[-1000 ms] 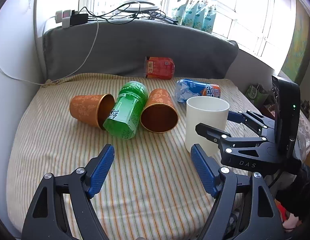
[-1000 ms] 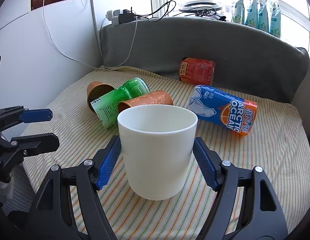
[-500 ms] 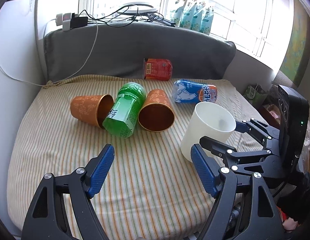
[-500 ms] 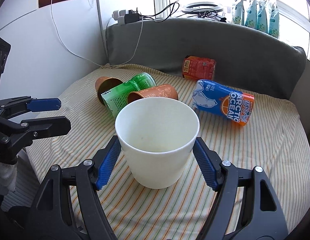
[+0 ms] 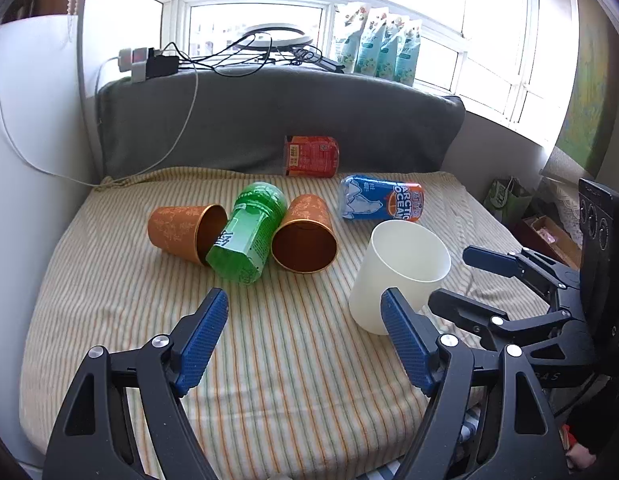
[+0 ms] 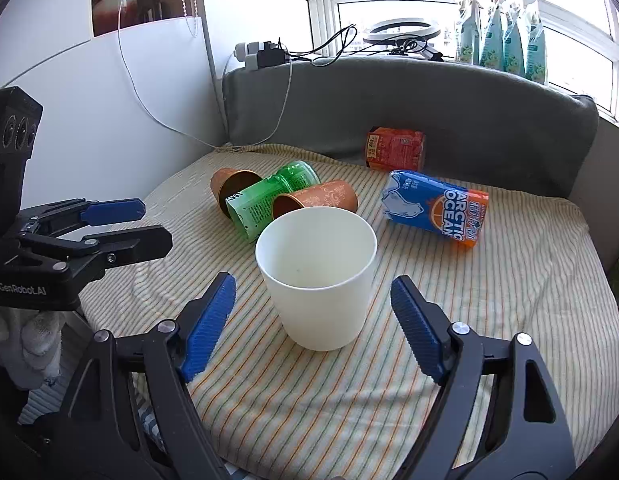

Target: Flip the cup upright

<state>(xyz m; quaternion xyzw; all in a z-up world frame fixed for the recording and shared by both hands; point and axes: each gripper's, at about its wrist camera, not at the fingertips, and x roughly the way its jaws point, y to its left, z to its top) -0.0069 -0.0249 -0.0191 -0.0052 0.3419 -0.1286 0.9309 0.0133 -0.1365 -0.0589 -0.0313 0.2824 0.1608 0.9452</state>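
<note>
Standing mouth-up on the striped cloth [image 6: 509, 300], the white cup [image 6: 317, 276] sits just ahead of our right gripper [image 6: 313, 320], jaws spread and clear of it. Our left gripper [image 5: 305, 336] is spread too, holding nothing. Orange cups [image 5: 305, 232] and green bottle [image 5: 249, 236] lie at 11 o'clock.

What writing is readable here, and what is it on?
"ARCTIC OCEAN": blue and orange can lying on the striped cloth.
"GenRobot.AI": left gripper body.
Green bottle label, red can, window pouches: print too small or blurred.
</note>
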